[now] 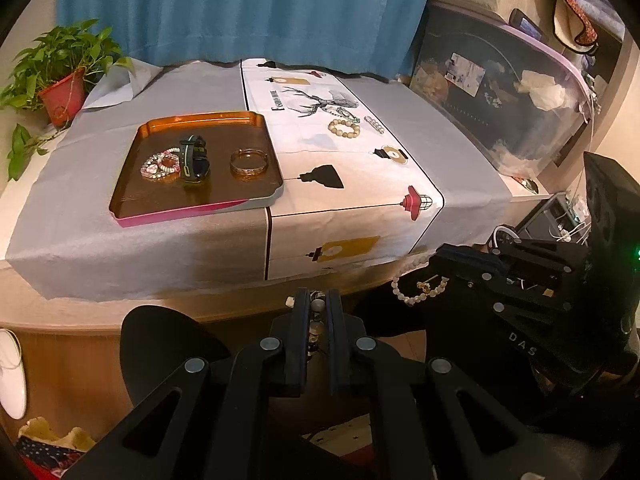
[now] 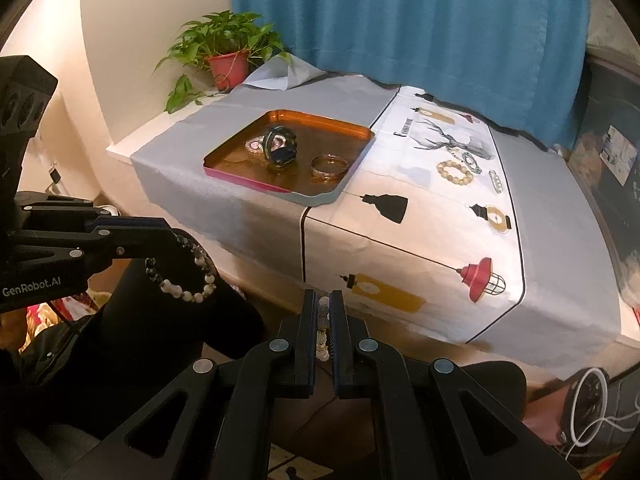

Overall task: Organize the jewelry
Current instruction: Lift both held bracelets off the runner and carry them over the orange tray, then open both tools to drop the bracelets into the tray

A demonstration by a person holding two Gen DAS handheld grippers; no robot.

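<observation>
Presently, two bracelets in hand, both short of the orange tray [image 1: 200, 204]. Left gripper [image 1: 317, 308]: jaws clamped on a black-and-white bead bracelet [image 2: 182, 272], hanging slack. Right gripper [image 2: 323, 312]: pinched on a white bead bracelet [image 1: 416, 286] with a gold charm. Both look light, limp and strung on cord, so likely to swing; grip across the beads. Beige bead bracelet [image 1: 344, 128] lies beyond the tray's right side.

A lived-in home room: at the top of the frame hangs a blue curtain [image 1: 240, 8], a potted plant [image 1: 60, 76] sits at upper left, and a printed cloth [image 1: 360, 184] covers the centre table, with cluttered storage at right.
</observation>
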